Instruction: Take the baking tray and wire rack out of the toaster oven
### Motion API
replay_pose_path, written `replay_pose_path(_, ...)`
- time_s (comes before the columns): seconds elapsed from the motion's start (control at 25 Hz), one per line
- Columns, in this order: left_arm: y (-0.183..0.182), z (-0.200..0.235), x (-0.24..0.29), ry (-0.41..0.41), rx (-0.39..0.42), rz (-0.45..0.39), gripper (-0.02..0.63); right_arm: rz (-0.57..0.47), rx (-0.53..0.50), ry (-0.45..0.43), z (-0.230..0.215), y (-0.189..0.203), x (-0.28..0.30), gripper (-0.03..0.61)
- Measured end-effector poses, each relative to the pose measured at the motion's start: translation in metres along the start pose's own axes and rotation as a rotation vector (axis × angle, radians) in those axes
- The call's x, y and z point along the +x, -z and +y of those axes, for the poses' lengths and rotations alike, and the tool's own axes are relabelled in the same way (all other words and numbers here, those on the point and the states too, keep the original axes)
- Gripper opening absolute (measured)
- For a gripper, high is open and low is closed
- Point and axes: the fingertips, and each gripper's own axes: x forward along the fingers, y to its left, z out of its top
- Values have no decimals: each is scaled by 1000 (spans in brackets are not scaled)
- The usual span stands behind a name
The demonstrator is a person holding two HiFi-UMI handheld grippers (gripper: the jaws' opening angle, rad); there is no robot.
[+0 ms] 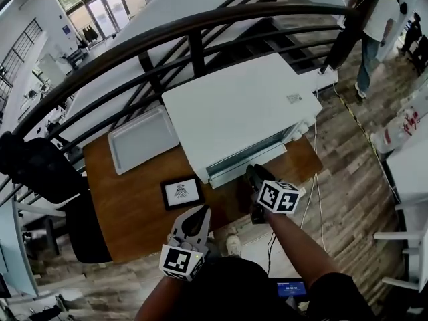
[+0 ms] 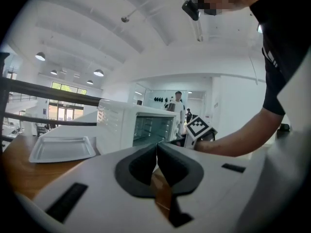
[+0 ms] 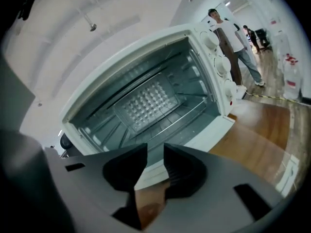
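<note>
The white toaster oven (image 1: 241, 105) stands on the wooden table (image 1: 134, 212) with its door (image 1: 247, 162) folded down. The right gripper view looks into the cavity, where a wire rack (image 3: 175, 123) lies low across it. A pale baking tray (image 1: 142, 139) rests on the table left of the oven and also shows in the left gripper view (image 2: 63, 148). My right gripper (image 1: 253, 174) hovers just before the door, jaws apart with nothing between them (image 3: 155, 154). My left gripper (image 1: 194, 216) hangs over the table's near edge, shut and empty (image 2: 157, 149).
A small black-framed card (image 1: 181, 192) lies on the table near my left gripper. A dark curved railing (image 1: 194, 45) runs behind the table. A black chair (image 1: 40, 172) stands at the left. A person (image 1: 374, 25) stands at the far right, and cables (image 1: 314, 199) hang beside the oven.
</note>
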Motion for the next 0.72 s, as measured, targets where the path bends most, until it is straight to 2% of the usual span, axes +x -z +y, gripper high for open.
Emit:
replay_pose_path(0.08, 4, 12, -5, -9, 0, 19, 12, -15, 61, 2, -2, -6, 12, 107)
replay_pose_path(0.24, 4, 36, -12, -34, -25, 27, 12, -57, 332, -26, -6, -15, 37, 161)
replay_pose_path(0.32, 5, 44, -14, -36, -29, 30, 12, -78, 420, -22, -10, -18, 48, 175)
replay_pose_path(0.6, 14, 56, -19, -25, -45, 60, 12, -104, 482, 22, -18, -18, 74, 178)
replay_pose_path(0.72, 21, 61, -22, -35, -60, 71, 12, -130, 512, 30, -23, -21, 80, 156)
